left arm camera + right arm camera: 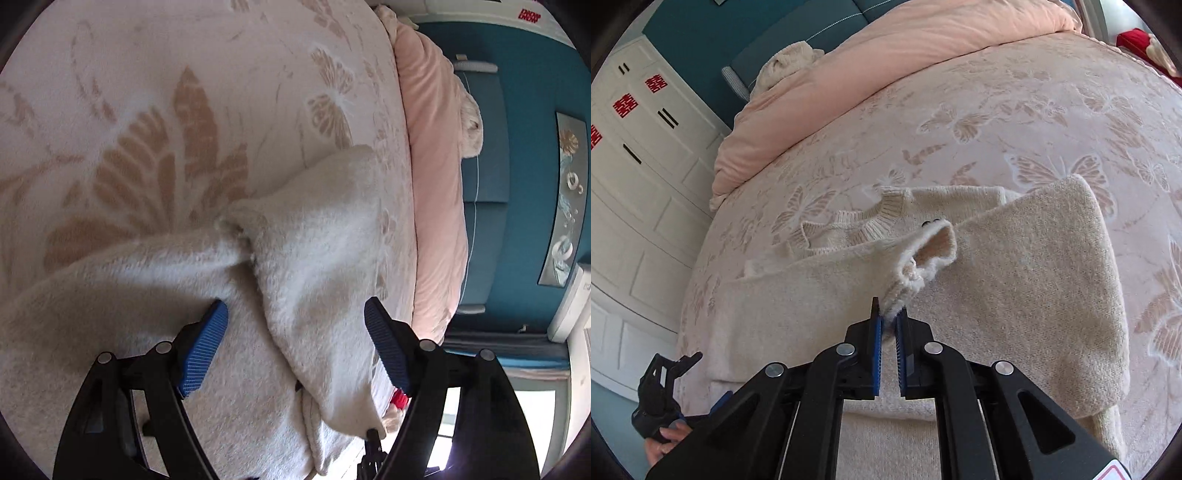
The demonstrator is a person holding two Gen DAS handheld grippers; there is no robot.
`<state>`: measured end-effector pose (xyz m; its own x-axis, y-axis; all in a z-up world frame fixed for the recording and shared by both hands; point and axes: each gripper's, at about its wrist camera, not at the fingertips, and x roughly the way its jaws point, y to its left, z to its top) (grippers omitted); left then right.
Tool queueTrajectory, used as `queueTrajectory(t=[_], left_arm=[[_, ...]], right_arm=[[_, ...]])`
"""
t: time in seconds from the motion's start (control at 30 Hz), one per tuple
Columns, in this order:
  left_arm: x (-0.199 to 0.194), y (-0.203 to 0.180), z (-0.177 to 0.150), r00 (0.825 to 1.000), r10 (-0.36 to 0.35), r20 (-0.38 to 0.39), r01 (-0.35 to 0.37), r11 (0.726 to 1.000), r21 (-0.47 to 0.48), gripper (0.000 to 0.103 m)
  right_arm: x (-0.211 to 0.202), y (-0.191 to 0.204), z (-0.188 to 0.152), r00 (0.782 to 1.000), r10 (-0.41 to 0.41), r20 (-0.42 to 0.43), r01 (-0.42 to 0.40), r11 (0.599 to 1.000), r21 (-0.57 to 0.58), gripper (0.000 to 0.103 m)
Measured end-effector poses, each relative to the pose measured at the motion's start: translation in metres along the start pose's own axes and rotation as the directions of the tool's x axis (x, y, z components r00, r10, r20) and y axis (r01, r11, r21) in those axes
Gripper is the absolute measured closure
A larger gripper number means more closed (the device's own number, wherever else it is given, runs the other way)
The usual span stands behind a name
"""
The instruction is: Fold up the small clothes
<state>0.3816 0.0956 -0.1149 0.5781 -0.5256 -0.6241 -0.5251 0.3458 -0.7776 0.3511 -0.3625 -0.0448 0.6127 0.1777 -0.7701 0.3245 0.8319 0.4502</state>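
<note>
A small cream knit sweater [1015,280] lies on the bed's patterned blanket [1015,110], its ribbed collar [882,218] at the far side and one side folded over the body. My right gripper [889,318] is shut on the sleeve cuff [923,258], held over the sweater's middle. In the left wrist view the sweater [317,258] lies below my left gripper [295,314], which is open and empty just above the fabric. The left gripper also shows low at the left of the right wrist view [665,395], beside the sweater's edge.
A pink duvet [868,74] is bunched along the head of the bed, with another cream garment [786,62] on it. White cabinets [639,177] stand past the bed's left side. A teal headboard [524,155] lies beyond the duvet.
</note>
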Motion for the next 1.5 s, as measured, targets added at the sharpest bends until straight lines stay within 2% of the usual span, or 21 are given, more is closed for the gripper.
queueTrajectory(t=[0.03,0.07,0.1,0.17,0.2,0.23,0.3,0.33,0.37,0.5,0.53,0.6,0.67,0.77,0.83,0.87,0.9,1.0,1.13,1.27,1.5], left_arm=[[0.0,-0.008,0.004,0.999,0.005,0.032,-0.005,1.0,0.023,0.042],[-0.002,-0.02,0.009,0.998,0.011,0.062,-0.016,0.997,0.079,0.061],[-0.006,-0.033,0.012,0.996,0.018,0.088,-0.03,0.989,0.143,0.072],[-0.011,-0.053,0.014,0.991,0.03,0.131,-0.064,0.963,0.263,0.082],[-0.011,-0.055,0.016,0.988,0.048,0.147,-0.092,0.946,0.31,0.085],[-0.009,-0.055,0.014,0.985,0.073,0.156,-0.123,0.931,0.343,0.087],[0.004,-0.047,0.012,0.974,0.157,0.164,-0.208,0.907,0.366,0.093],[0.008,-0.039,0.01,0.966,0.193,0.171,-0.244,0.899,0.363,0.094],[0.011,-0.033,0.009,0.964,0.206,0.17,-0.256,0.896,0.362,0.095],[0.009,-0.029,0.002,0.957,0.2,0.212,-0.276,0.856,0.438,0.095],[0.01,-0.029,0.0,0.955,0.203,0.216,-0.282,0.844,0.456,0.094],[0.011,-0.029,-0.004,0.953,0.21,0.22,-0.293,0.829,0.477,0.094],[0.009,-0.03,-0.007,0.953,0.211,0.216,-0.293,0.817,0.497,0.093],[0.001,-0.031,-0.008,0.968,0.185,0.168,-0.247,0.806,0.537,0.087],[-0.012,-0.027,-0.012,0.979,0.164,0.12,-0.203,0.8,0.565,0.064],[-0.022,-0.024,-0.015,0.983,0.151,0.101,-0.182,0.795,0.579,0.049],[-0.035,-0.019,-0.019,0.983,0.153,0.098,-0.181,0.786,0.591,0.037],[-0.085,0.005,-0.028,0.982,0.157,0.109,-0.191,0.766,0.614,0.022],[-0.146,0.061,-0.035,0.973,0.216,0.087,-0.227,0.791,0.568,0.018],[-0.187,0.12,-0.047,0.975,0.219,-0.027,-0.184,0.874,0.45,0.017],[-0.193,0.138,-0.084,0.985,0.13,-0.115,-0.077,0.92,0.385,0.006]], right_arm=[[-0.005,0.004,0.006,1.0,0.02,0.012,-0.02,1.0,-0.001,0.096],[-0.016,0.008,0.009,0.998,0.053,0.045,-0.052,0.999,-0.011,0.096],[-0.033,0.013,0.013,0.991,0.095,0.093,-0.093,0.995,-0.027,0.096],[-0.071,0.017,0.015,0.959,0.192,0.21,-0.185,0.981,-0.052,0.096],[-0.082,0.013,0.01,0.944,0.208,0.255,-0.197,0.978,-0.066,0.097],[-0.078,0.004,0.005,0.948,0.168,0.272,-0.154,0.985,-0.075,0.097],[-0.021,-0.029,-0.007,0.995,-0.008,0.102,0.011,1.0,-0.027,0.097],[0.013,-0.051,-0.017,0.995,-0.094,-0.029,0.095,0.995,0.018,0.097],[0.024,-0.062,-0.025,0.992,-0.11,-0.067,0.112,0.993,0.038,0.097],[-0.022,-0.047,-0.021,0.99,0.046,0.133,-0.053,0.997,0.048,0.097],[-0.019,-0.047,-0.021,0.991,0.01,0.134,-0.014,1.0,0.028,0.097],[0.013,-0.062,-0.025,0.998,-0.07,0.0,0.07,0.997,0.038,0.097],[0.013,-0.069,-0.03,0.999,-0.05,-0.004,0.05,0.997,0.056,0.097],[-0.021,-0.06,-0.035,0.998,-0.031,0.055,0.027,0.997,0.07,0.089],[-0.051,-0.058,-0.051,0.993,-0.061,0.097,0.057,0.998,0.041,0.076],[-0.065,-0.062,-0.061,0.99,-0.092,0.105,0.089,0.995,0.034,0.055],[-0.08,-0.065,-0.077,0.986,-0.126,0.112,0.123,0.992,0.034,0.045],[-0.122,-0.094,-0.134,0.982,-0.172,0.081,0.169,0.985,0.042,0.041],[-0.161,-0.129,-0.22,0.979,-0.198,-0.041,0.201,0.974,0.105,0.039],[-0.184,-0.146,-0.286,0.985,-0.132,-0.11,0.15,0.972,0.18,0.037],[-0.174,-0.126,-0.311,0.995,0.054,-0.089,-0.028,0.963,0.269,0.022]])
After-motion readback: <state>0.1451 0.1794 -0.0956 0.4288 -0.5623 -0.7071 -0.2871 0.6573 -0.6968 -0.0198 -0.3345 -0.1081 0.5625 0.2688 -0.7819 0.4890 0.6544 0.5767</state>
